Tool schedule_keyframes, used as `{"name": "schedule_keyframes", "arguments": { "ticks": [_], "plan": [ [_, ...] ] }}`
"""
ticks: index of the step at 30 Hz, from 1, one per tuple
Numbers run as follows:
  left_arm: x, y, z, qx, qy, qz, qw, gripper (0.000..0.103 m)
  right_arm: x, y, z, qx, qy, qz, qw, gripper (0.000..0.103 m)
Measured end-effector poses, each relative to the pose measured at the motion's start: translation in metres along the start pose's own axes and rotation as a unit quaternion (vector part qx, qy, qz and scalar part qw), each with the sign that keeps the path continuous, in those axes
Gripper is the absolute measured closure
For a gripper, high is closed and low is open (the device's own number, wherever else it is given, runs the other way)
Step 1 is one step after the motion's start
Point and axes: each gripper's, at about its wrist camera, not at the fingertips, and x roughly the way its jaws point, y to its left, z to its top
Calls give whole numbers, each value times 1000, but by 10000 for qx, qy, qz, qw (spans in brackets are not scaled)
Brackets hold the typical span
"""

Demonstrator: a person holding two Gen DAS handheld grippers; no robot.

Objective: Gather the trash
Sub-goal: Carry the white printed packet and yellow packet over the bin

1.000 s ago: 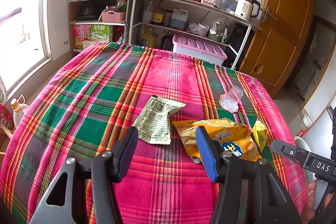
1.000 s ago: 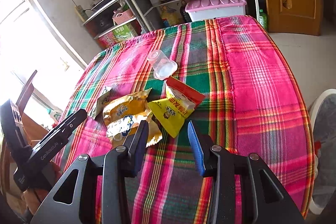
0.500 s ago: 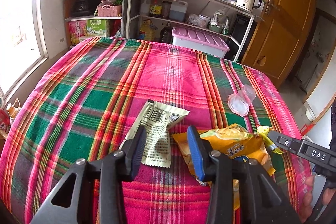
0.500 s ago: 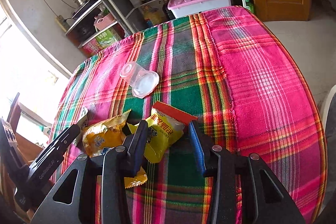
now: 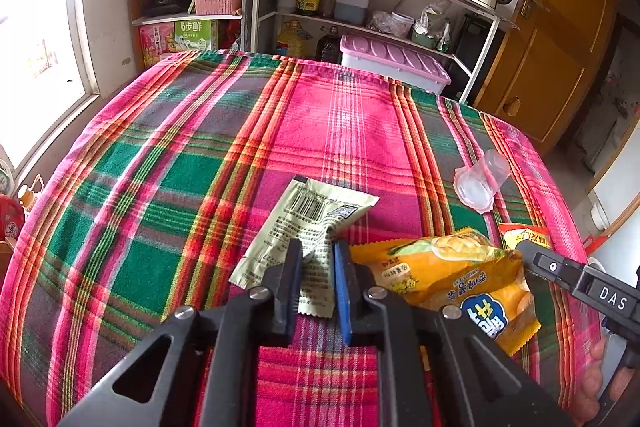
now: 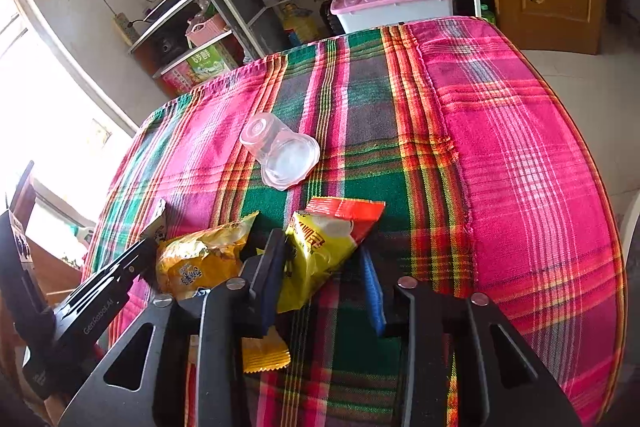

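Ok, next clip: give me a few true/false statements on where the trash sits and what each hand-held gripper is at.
1. The left hand-held gripper has the pale green wrapper between its closing jaws. True.
2. The clear cup stands upright. False: it lies on its side on the tablecloth.
3. The right hand-held gripper is closing around the yellow-and-red packet. True.
4. The orange bag lies left of the pale green wrapper. False: in the left wrist view it lies to the right.
5. The cup is inside the right hand-held gripper's jaws. False: it lies beyond them, untouched.
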Motion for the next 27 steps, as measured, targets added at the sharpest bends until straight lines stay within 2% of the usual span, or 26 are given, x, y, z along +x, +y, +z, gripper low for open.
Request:
{"name": "schedule_keyframes", "arguments": {
  "ticks": [9,18,27],
  "plan": [
    [-15,-3,-5,6,-213,-194,9996,91,-15,-8,-9,-33,-143,56,9999,81],
    [-51,-2,-21,-245,-361,-368,9984,92,-62,-25,-27,-57,-375,190,9991,81],
    [-98,-47,-50,-36,-474,-716,9963,92,-125,-47,-62,-135,-621,190,9978,81]
  ]
}}
